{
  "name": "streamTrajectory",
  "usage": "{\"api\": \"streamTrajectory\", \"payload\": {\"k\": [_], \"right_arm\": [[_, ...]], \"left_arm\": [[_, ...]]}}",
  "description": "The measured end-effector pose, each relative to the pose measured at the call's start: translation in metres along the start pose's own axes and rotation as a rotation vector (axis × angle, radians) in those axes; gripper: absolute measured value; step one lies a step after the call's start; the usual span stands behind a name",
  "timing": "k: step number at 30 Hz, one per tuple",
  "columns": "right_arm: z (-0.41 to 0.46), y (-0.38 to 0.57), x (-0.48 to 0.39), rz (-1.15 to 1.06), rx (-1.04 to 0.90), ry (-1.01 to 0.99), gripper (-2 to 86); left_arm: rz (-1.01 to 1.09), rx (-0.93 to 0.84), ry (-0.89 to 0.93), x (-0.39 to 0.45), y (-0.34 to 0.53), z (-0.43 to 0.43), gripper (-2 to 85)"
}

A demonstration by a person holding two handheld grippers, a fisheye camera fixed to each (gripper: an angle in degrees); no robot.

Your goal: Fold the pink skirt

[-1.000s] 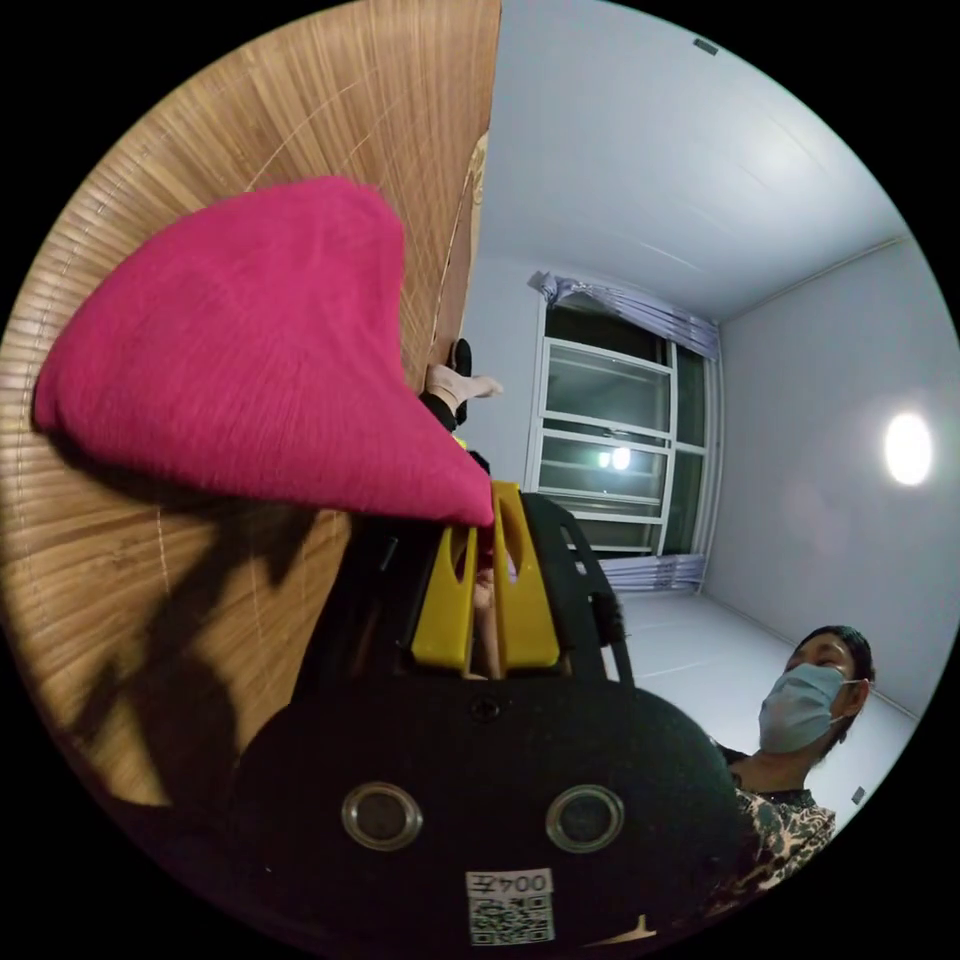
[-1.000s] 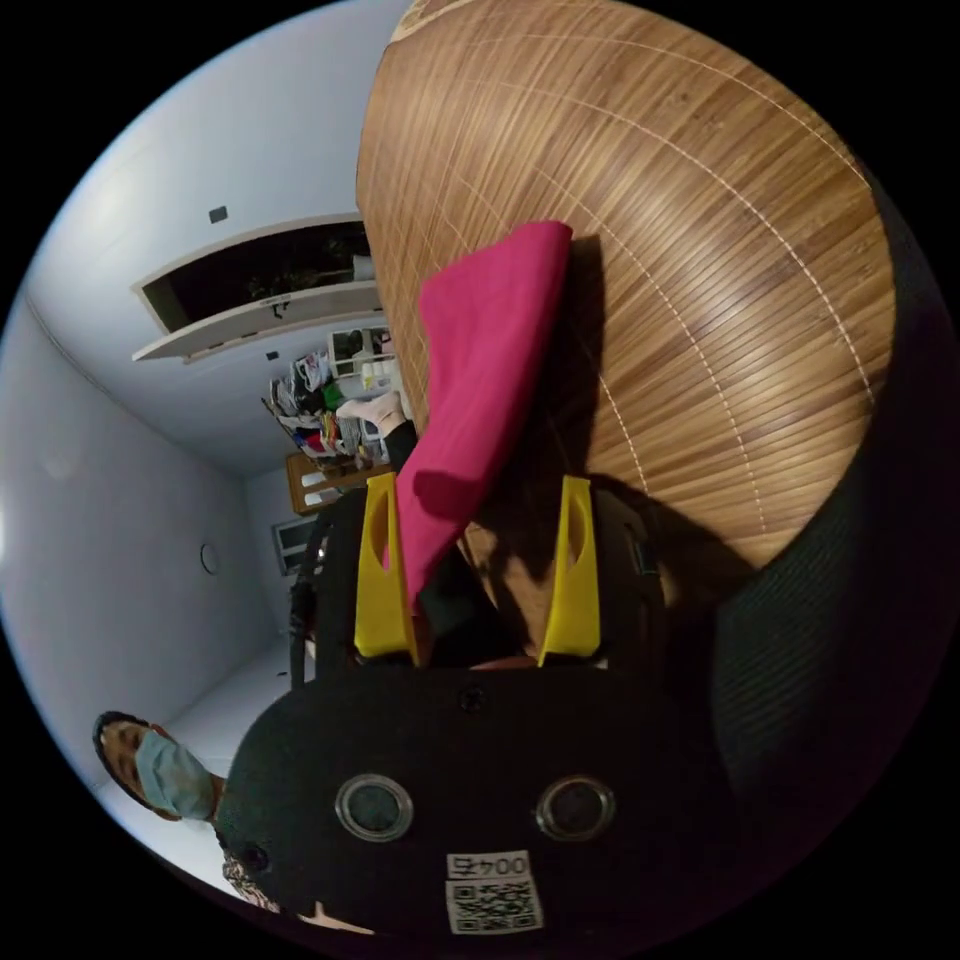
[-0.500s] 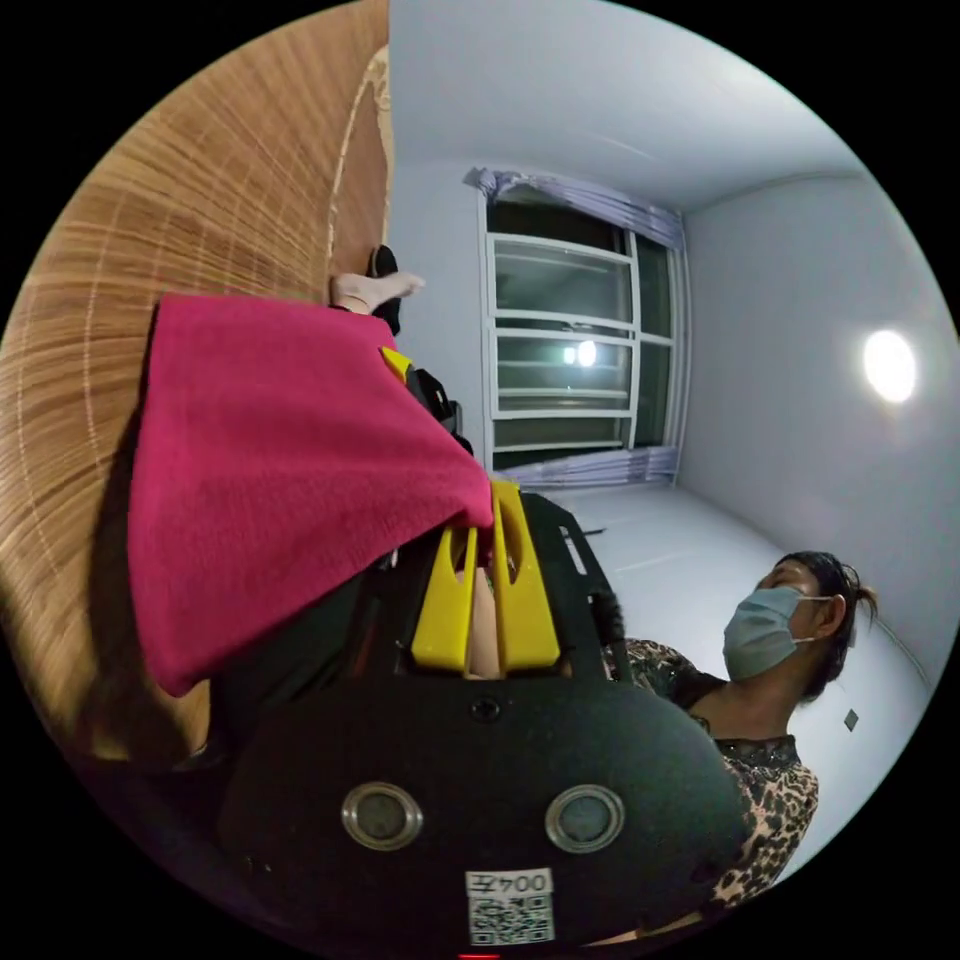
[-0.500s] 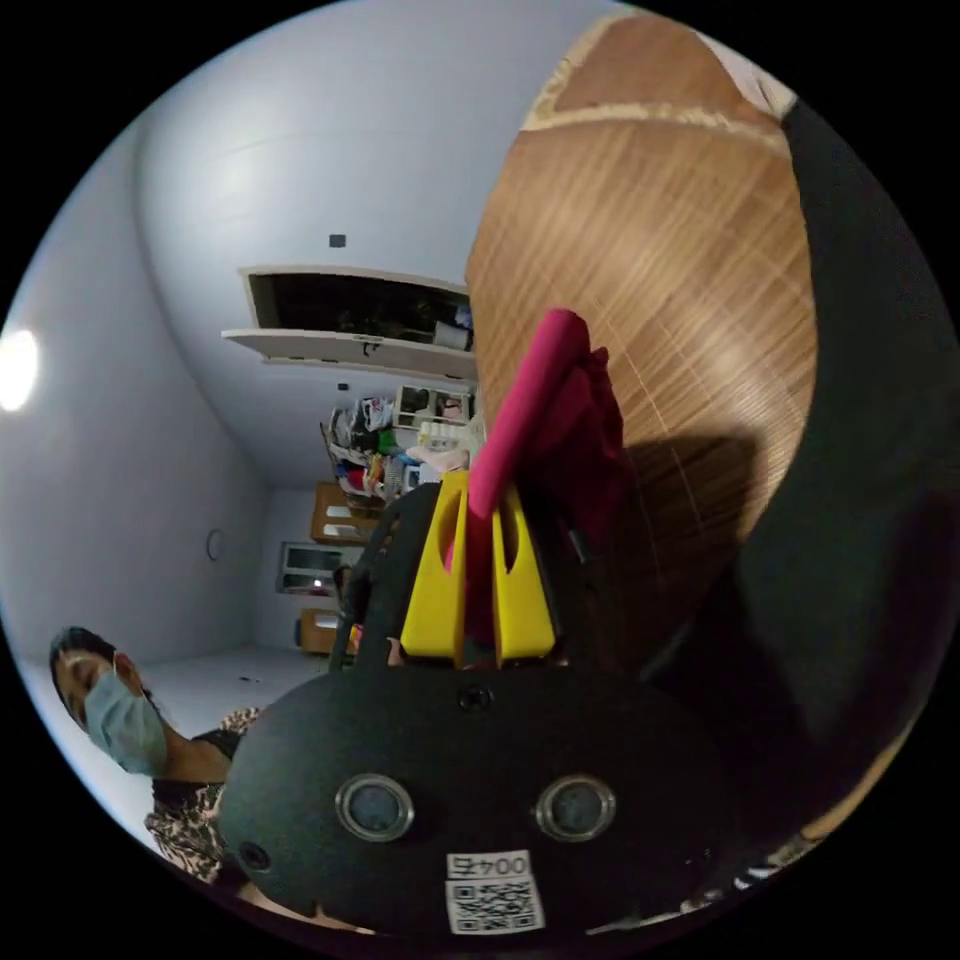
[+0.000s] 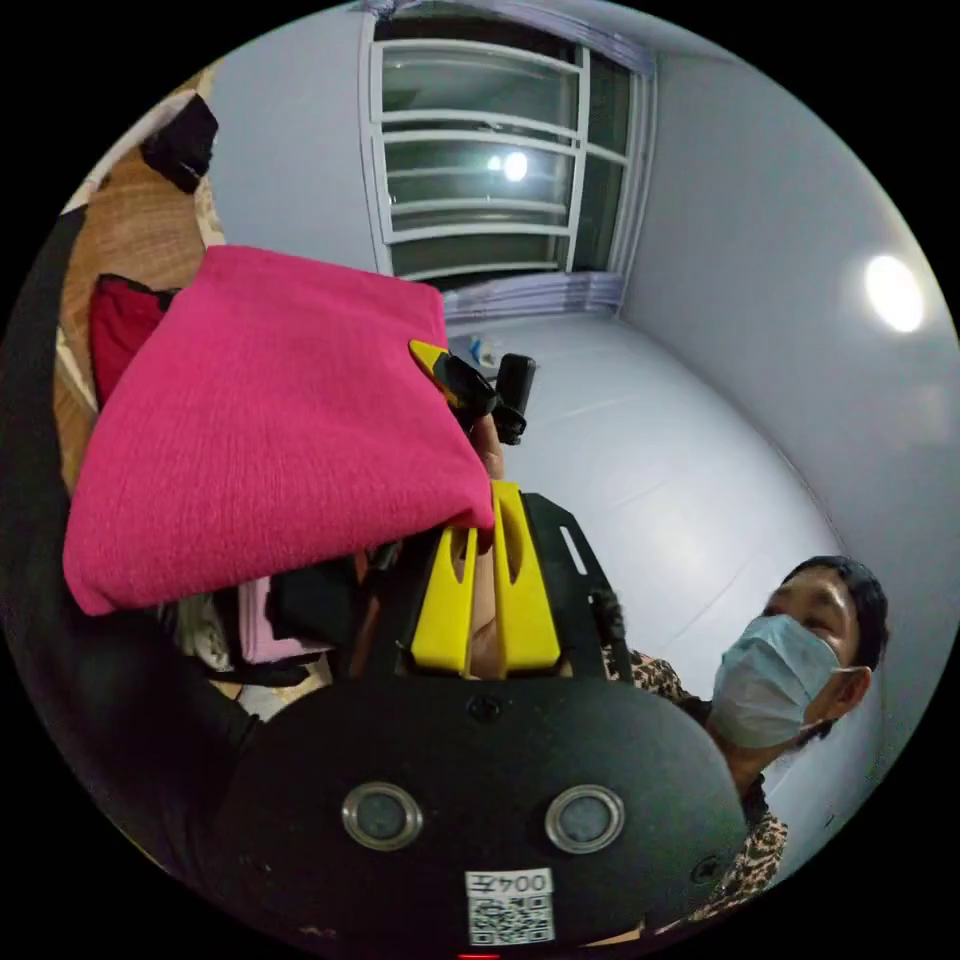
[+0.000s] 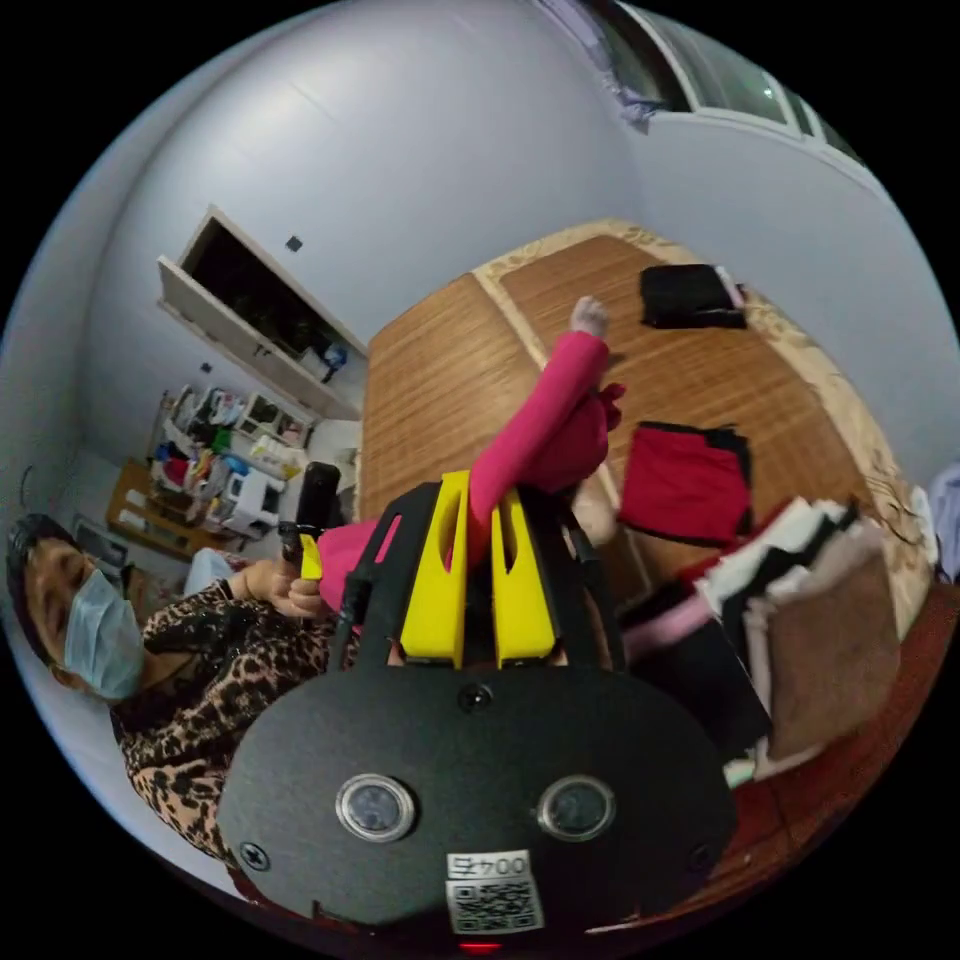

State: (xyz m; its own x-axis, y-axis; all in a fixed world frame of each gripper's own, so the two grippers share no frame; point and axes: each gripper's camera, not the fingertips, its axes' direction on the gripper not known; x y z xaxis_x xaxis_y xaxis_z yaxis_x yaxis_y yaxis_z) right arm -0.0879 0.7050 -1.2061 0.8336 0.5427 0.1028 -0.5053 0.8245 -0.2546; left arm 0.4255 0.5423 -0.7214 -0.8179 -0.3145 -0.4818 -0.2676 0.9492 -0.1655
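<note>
Both grippers, left and right, clamp pink skirt, raised, near-level.

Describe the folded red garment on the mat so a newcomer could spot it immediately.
Start in the right gripper view at the wooden slat mat covering the floor. The folded red garment lies flat on it, just beyond the stack of folded clothes. It is deep red with a black edge, unlike the all-black piece farther away.
</note>
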Motion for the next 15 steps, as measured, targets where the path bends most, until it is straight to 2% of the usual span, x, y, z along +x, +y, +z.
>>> {"api": "streamTrajectory", "payload": {"k": [2, 4, 7, 9, 12, 15], "right_arm": [[-0.028, 0.042, 0.024, 0.101, -0.016, 0.087, 4.6], [-0.039, 0.1, 0.069, 0.308, -0.083, 0.195, 4.7], [-0.03, 0.168, 0.123, 0.529, -0.203, 0.246, 4.6], [-0.029, 0.195, 0.138, 0.567, -0.218, 0.225, 4.6], [-0.049, 0.218, 0.146, 0.586, -0.116, 0.13, 4.4], [-0.068, 0.221, 0.134, 0.547, -0.123, 0.201, 4.4]], "left_arm": [[-0.077, -0.092, 0.008, -0.03, 0.003, 0.053, 4.2], [-0.245, -0.291, 0.052, -0.087, 0.017, 0.12, 3.7], [-0.436, -0.495, 0.089, -0.147, 0.044, 0.168, 2.0], [-0.481, -0.571, 0.173, -0.158, 0.053, 0.186, 1.2], [-0.391, -0.654, 0.176, -0.149, 0.045, 0.206, 0.6], [-0.319, -0.644, 0.152, -0.143, 0.037, 0.212, 0.4]]}}
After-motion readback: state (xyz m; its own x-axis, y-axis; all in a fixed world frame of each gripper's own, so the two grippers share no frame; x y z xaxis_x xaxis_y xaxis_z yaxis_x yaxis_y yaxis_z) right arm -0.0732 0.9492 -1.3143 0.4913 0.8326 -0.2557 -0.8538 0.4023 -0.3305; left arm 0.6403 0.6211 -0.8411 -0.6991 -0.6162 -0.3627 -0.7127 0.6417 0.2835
